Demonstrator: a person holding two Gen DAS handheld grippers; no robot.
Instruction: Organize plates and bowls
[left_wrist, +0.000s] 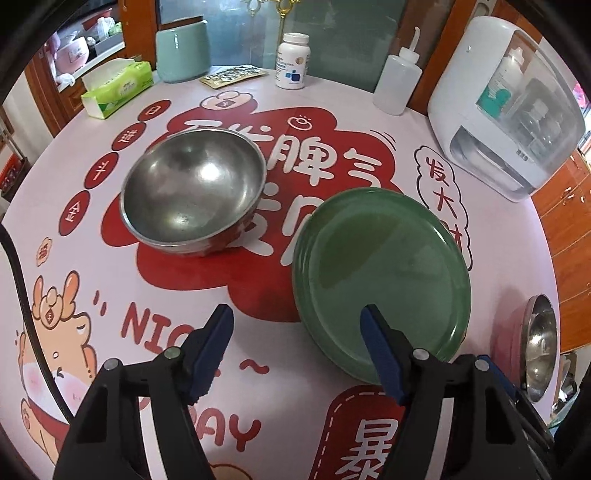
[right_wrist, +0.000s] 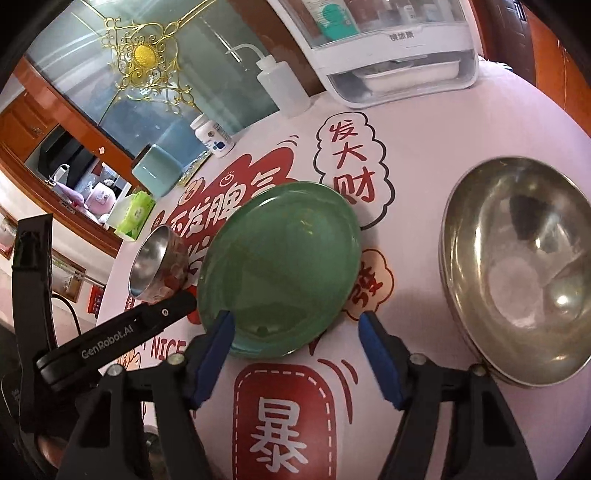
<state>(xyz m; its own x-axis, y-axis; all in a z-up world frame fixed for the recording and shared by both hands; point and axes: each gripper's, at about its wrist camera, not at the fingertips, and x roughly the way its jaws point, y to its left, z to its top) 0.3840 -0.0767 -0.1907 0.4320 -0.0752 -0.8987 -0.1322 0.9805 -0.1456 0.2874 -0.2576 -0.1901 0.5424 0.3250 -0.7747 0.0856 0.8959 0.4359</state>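
Right wrist: steel bowl (right_wrist: 517, 269) cropped at edge; both hand-held grippers agape, empty; green plate (right_wrist: 280, 266) near.

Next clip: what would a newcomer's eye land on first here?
The green plate at the table's middle, lying on a loud pink-and-red cartoon tablecloth. Steel bowls flank it: a smaller bowl on one side, a wide one on the other. Both grippers' blue fingers frame the plate's near edge, open.

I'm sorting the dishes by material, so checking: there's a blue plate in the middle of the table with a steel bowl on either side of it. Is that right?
Not quite: the plate is green, not blue, as the right wrist view shows. The rest holds: it sits mid-table with one steel bowl on one side and a larger steel bowl on the other.
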